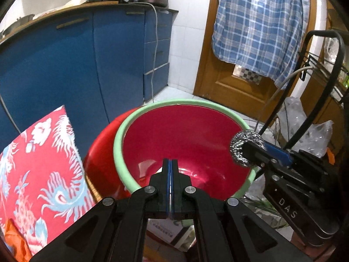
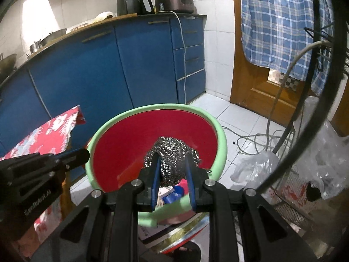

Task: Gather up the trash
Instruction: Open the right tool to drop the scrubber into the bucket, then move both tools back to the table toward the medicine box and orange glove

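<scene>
Right gripper (image 2: 172, 174) is clamped on a steel wool scourer (image 2: 172, 152), blue pads pressing it from both sides, wire mesh bulging above the fingertips. In the left wrist view the same scourer (image 1: 244, 146) sits at the tip of the right gripper (image 1: 250, 152), right at the basin's right rim, partly over the inside. Left gripper (image 1: 170, 163) is closed, blue pads pressed together with nothing between them, pointing into the basin from its near side.

Red plastic basin (image 1: 185, 135) with a pale green rim is tilted toward both cameras, inside bare and glossy. It looks nested in a second red basin (image 1: 98, 157) showing on its left. Under the basin's near edge there's paper and packaging clutter (image 2: 168, 194); can't tell exactly what.

Left of the basin is a red cloth with white and blue floral print (image 1: 43, 163), draped over something. Right of it, crumpled clear plastic bags (image 2: 255, 168) lie on the white tiled floor (image 2: 240, 118) with a grey cable (image 2: 283, 100) looping nearby, beside a black wire rack (image 1: 322, 76).

Further back: blue cabinets (image 2: 98, 72) under a worktop (image 2: 122, 18) carrying a black air fryer (image 2: 134, 1) and a dark cooker (image 2: 175, 2), white cord hanging down. Far right, a wooden door (image 1: 229, 83) with a blue plaid shirt (image 1: 259, 21) hanging on it.
</scene>
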